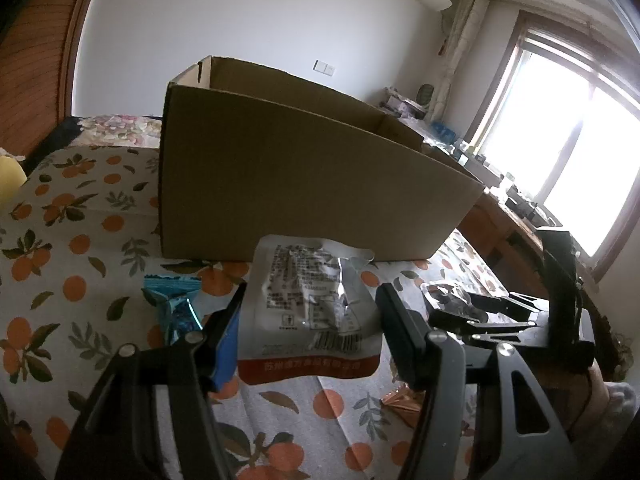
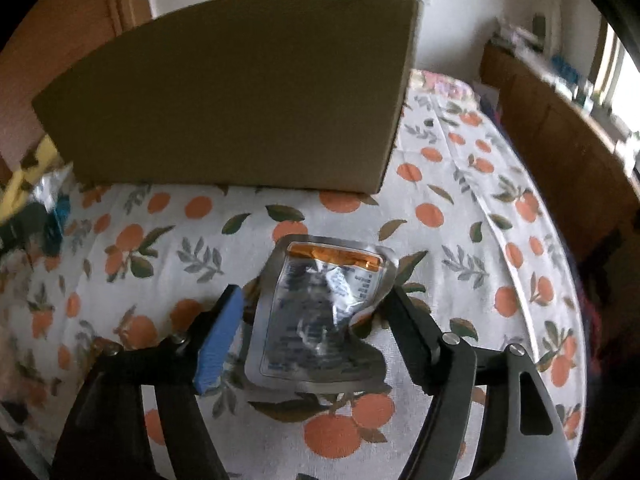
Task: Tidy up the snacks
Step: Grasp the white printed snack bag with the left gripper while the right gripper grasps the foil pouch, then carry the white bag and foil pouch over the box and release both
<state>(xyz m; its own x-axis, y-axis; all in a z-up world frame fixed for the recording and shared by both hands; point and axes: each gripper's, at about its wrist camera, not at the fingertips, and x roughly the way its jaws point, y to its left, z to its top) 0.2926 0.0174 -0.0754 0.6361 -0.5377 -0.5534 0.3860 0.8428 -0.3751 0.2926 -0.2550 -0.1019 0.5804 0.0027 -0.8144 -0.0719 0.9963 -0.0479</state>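
Left gripper (image 1: 312, 316): your jaws straddle the white pouch (image 1: 308, 304); grip uncertain.
Right gripper (image 2: 316, 320): jaws apart around the foil pouch (image 2: 320, 312).
Handling: light, crinkly, slippery; pinch your pouch's flat sealed edge.

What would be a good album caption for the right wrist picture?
Right tool straddles a silver snack pouch on the orange-print cloth, before a cardboard box.

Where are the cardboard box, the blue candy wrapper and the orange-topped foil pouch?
cardboard box (image 1: 300, 176), left wrist view, near side wall.
blue candy wrapper (image 1: 176, 304), left wrist view, crinkled middle.
orange-topped foil pouch (image 2: 320, 312), right wrist view, creased centre.
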